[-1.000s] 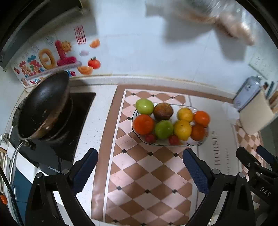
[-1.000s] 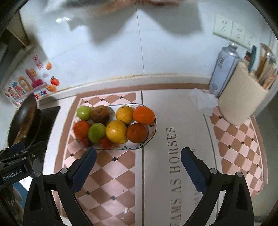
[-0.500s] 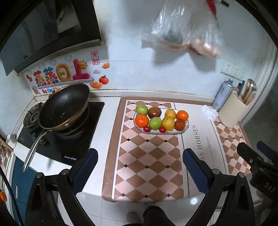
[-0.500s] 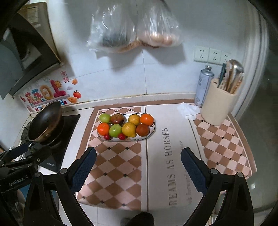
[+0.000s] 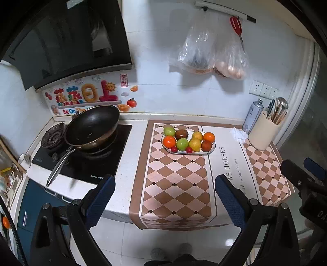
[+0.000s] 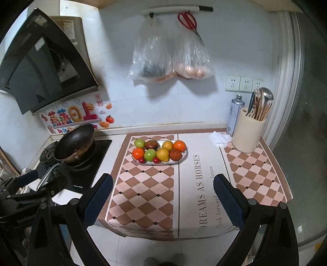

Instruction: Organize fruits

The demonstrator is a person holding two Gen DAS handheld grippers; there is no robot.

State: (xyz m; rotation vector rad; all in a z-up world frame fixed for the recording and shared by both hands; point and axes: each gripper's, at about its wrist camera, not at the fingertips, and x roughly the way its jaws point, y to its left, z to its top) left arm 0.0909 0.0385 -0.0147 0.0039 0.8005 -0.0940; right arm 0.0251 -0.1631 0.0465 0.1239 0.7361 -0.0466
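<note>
Both the left gripper [image 5: 163,196] and the right gripper [image 6: 162,193] hang level off the counter's front edge, jaws spread wide and empty. The fruits [image 5: 188,140] sit heaped on an oval plate [image 5: 212,149] far across the checkered mat [image 5: 175,184], well apart from either.

White tiled wall [image 6: 143,114] at the back, with a black hood [image 5: 67,43] angled over the hob [image 5: 81,161], and a pan [image 5: 94,126] sitting on the burner. The counter [image 5: 130,155] carries a checkered mat [image 6: 147,184] (lettering printed down its pale panel), while two clear bags [image 6: 169,59] and red scissors [image 6: 187,20] hang from a rail [image 6: 175,9]. Sockets [image 6: 241,83], a spray can [image 6: 235,114] and a utensil pot [image 6: 248,133] fill the right corner, pale floor tiles [image 5: 126,243] below.
</note>
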